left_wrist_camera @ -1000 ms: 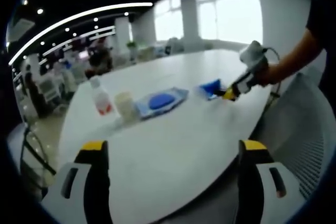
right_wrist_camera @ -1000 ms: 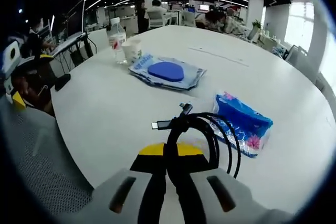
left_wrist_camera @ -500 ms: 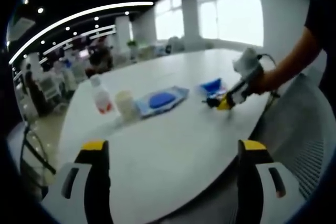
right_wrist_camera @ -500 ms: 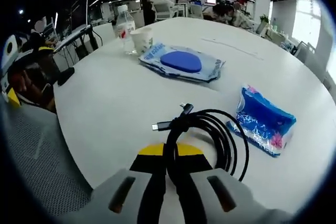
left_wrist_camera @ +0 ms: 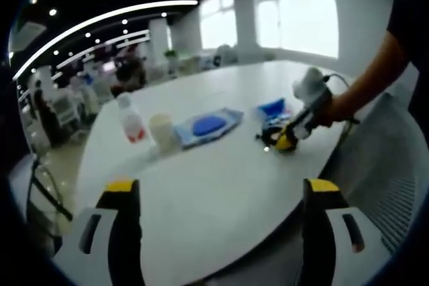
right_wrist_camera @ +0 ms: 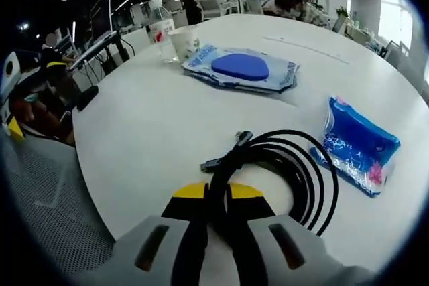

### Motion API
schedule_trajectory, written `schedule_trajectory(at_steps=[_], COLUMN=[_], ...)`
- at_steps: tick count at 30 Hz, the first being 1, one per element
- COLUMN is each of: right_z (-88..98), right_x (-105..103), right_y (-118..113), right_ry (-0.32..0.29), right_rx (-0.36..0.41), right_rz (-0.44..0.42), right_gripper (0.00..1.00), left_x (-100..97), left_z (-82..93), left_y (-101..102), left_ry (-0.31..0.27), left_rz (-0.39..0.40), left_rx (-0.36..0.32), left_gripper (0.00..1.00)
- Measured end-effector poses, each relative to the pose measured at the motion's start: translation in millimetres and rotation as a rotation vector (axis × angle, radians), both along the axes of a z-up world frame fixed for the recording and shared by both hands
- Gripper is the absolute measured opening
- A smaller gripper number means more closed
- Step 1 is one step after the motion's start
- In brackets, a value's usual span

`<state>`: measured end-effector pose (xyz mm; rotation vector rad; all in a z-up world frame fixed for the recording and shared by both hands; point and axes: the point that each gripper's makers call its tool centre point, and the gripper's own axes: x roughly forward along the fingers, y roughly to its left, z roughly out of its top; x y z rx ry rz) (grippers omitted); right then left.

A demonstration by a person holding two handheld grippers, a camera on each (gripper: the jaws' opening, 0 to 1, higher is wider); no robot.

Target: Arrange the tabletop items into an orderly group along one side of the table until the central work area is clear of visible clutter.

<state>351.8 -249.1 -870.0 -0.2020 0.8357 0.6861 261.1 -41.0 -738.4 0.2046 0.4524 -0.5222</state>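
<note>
On the white worktop [right_wrist_camera: 141,132], at its far left in the right gripper view, a clear plastic bottle [right_wrist_camera: 163,38] with a red label stands upright, its contents too blurred to judge. A pale paper cup [right_wrist_camera: 184,42] stands just beside it, and what is inside cannot be made out. Next to the cup lies a flat transparent pouch [right_wrist_camera: 244,72] with a blue oval pad inside. To the right, nearer the gripper, lies a blue tissue pack [right_wrist_camera: 360,147] with a pink print.

The right gripper [right_wrist_camera: 213,207] has its jaws pressed together on a coiled black cable [right_wrist_camera: 288,169], pinching the coil where its loops bunch. The coil rests on the worktop just left of the tissue pack, with its plug ends sticking out toward the pouch.

In the left gripper view, the left gripper [left_wrist_camera: 218,195] has its jaws spread wide with nothing between them, held over the near edge of the worktop [left_wrist_camera: 214,185]. Across it stand the bottle [left_wrist_camera: 131,120] and cup [left_wrist_camera: 161,130], then the pouch [left_wrist_camera: 208,126], the tissue pack [left_wrist_camera: 271,109], and the right gripper [left_wrist_camera: 285,140] in a person's hand [left_wrist_camera: 335,105], low over the cable [left_wrist_camera: 269,136].
</note>
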Motion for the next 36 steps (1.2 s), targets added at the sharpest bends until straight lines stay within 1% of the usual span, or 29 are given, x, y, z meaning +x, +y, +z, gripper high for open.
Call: schedule_trajectory(at_steps=[2, 4, 6, 9, 11, 16, 20, 25, 31, 36], right_z=[2.3, 5.7, 10.2, 13.7, 17.1, 24.2, 31.7, 40.2, 51.7, 59.4], right_x=[0.8, 0.0, -0.1, -1.5, -1.5, -1.6, -2.2, -2.7, 2.1, 10.7], right_y=[2.2, 3.7, 4.6, 5.4, 5.2, 5.1, 6.3, 7.5, 4.0, -3.2], right_ry=[-0.002, -0.003, -0.024, -0.03, -0.046, -0.065, -0.083, -0.093, -0.144, -0.177], right_rx=[0.011, 0.015, 0.008, 0.009, 0.006, 0.005, 0.006, 0.012, -0.022, -0.053], right_rz=[0.007, 0.017, 0.043, 0.064, 0.077, 0.098, 0.126, 0.153, 0.221, 0.249], right_gripper=[0.15, 0.18, 0.18, 0.24, 0.27, 0.31, 0.36, 0.4, 0.5, 0.57], left_x=[0.2, 0.3, 0.2, 0.1, -0.1, -0.3, -0.3, -1.0, -1.3, -1.5], left_z=[-0.2, -0.4, -0.3, -0.2, -0.1, 0.1, 0.1, 0.0, -0.3, -0.2], left_y=[0.2, 0.1, -0.1, -0.6, -1.0, -2.2, -3.2, -4.2, -4.1, -3.7], left_ry=[-0.001, -0.001, -0.002, -0.002, -0.001, -0.002, 0.0, 0.004, 0.006, 0.006], left_rz=[0.0, -0.001, -0.002, -0.004, -0.006, -0.012, -0.017, -0.022, -0.023, -0.02], left_rx=[0.001, 0.001, 0.001, -0.002, -0.003, -0.006, -0.007, -0.008, -0.008, -0.006], left_gripper=[0.98, 0.98, 0.98, 0.98, 0.98, 0.98, 0.98, 0.98, 0.98, 0.98])
